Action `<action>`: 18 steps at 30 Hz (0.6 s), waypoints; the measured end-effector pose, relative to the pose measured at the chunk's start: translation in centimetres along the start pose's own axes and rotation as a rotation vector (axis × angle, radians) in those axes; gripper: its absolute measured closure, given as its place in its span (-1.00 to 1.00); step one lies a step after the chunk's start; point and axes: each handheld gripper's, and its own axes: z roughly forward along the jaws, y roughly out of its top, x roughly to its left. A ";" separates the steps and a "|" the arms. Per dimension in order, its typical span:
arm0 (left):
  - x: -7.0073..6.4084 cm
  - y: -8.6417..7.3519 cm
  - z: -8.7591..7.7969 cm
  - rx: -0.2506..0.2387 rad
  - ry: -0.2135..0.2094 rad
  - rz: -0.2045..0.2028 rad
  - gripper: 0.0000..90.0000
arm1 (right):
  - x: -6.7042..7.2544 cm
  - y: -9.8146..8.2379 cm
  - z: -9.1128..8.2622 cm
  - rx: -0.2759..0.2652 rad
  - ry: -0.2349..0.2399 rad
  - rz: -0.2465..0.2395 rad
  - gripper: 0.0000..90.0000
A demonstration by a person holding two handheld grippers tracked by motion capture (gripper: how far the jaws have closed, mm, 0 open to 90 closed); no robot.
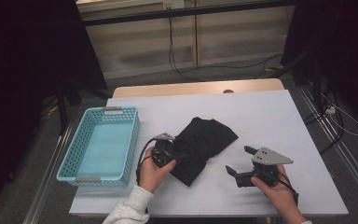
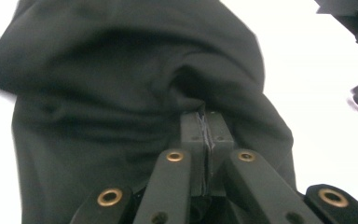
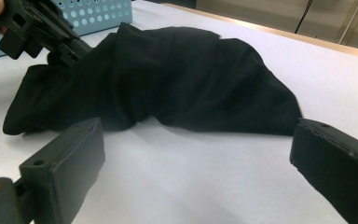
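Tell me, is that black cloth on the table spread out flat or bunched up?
Bunched up. The black cloth lies in a rumpled heap with raised folds, and the left gripper has pinched a fold at its edge, its jaws shut together.

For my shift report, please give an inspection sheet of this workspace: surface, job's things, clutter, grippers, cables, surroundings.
Surface: white table, wooden far edge.
Job's things: black cloth, crumpled, mid-table; blue basket to its left, nothing in it.
Clutter: nothing seen.
Grippers: left gripper shut on a fold of the cloth; right gripper open, apart from the cloth.
Cables: one trails from each gripper; black cables on the floor.
Surroundings: dark curtains, grey floor, pale wall panels.
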 end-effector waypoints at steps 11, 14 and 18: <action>-0.1 1.0 -2.9 -0.100 0.038 0.049 0.72 | 1.8 1.2 2.3 0.013 0.035 -0.026 -0.96; 0.5 0.9 -3.7 -0.096 0.142 0.043 -0.10 | 2.7 2.0 4.0 0.042 0.052 -0.028 -0.92; 0.9 1.1 -4.4 -0.126 0.177 0.036 -0.44 | 3.4 2.2 5.6 0.071 0.069 -0.028 -0.88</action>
